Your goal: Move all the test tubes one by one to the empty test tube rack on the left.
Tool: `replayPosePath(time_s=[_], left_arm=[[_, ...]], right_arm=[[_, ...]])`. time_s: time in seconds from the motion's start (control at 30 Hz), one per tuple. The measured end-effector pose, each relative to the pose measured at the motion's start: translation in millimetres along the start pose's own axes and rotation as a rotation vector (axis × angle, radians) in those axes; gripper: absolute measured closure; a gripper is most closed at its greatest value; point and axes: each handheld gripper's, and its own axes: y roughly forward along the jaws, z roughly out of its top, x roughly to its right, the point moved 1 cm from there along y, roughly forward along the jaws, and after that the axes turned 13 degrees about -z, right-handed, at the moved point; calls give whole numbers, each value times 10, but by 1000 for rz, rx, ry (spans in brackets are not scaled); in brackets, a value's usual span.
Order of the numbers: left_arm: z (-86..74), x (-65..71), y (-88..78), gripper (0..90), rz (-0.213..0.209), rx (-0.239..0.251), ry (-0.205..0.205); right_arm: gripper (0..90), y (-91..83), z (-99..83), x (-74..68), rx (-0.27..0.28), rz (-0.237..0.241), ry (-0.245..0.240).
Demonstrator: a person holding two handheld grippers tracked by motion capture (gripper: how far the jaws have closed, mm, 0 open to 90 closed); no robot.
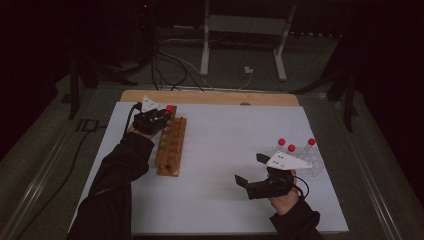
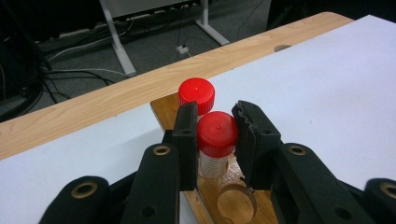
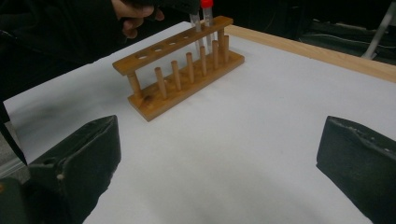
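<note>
High view: nearest to us, at the lower right, we see the right tongs (image 1: pixel 247 169) held level above the white surface (image 1: pixel 225 200), jaws spread wide apart with nothing between them. In the right gripper view we look between those two released jaws across bare white sheet toward the wooden rack (image 3: pixel 180 70), which stands well apart from them.

Just beyond the right hand, in the high view, we find a clear stand (image 1: pixel 312 167) near the right edge of the surface, with three red-capped tubes (image 1: pixel 291 148) upright in it.

Farther off on the left side, we see the wooden rack (image 1: pixel 171 145) lying lengthwise away from us, its row of round holes facing up. Our left tongs (image 1: pixel 162 116) sit over its far end, the sleeve reaching in alongside the rack.

In the left gripper view we see the left tongs (image 2: pixel 215 135) clenched on a red-capped tube (image 2: pixel 216 134): both jaws press against the sides of its cap, and the tube stands upright with its pale ribbed body passing down into a hole of the rack (image 2: pixel 219 196). An open hole shows just in front of it. Directly behind it stands a second red-capped tube (image 2: pixel 196 92), upright in the rack's last hole, close to the held one; we cannot tell whether the caps touch.

Beyond the rack we see the wooden edge of the surface (image 2: pixel 116 93), then the floor with cables (image 1: pixel 170 70) and a white frame's legs (image 1: pixel 205 45).
</note>
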Motion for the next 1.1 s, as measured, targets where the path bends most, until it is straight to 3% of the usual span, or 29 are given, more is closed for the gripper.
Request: replayPosePath(time_s=[0.03,0.23,0.43,0.6,0.87,1.1], left_arm=[[3,1,-5,702,3,-3,-2],[22,78,-108,442,-14,-3,16],[27,173,-313,180,-77,10,-1],[-54,283,-505,24,-149,17,4],[-220,527,-755,17,-250,60,52],[-360,764,-824,17,-325,42,88]], right_arm=[[0,-5,4,2,1,0,0],[0,-47,34,33,14,-7,2],[0,-123,75,96,27,-40,-3],[0,-206,93,202,36,-76,8],[0,-326,29,406,33,-158,36],[0,-413,-106,588,6,-246,58]])
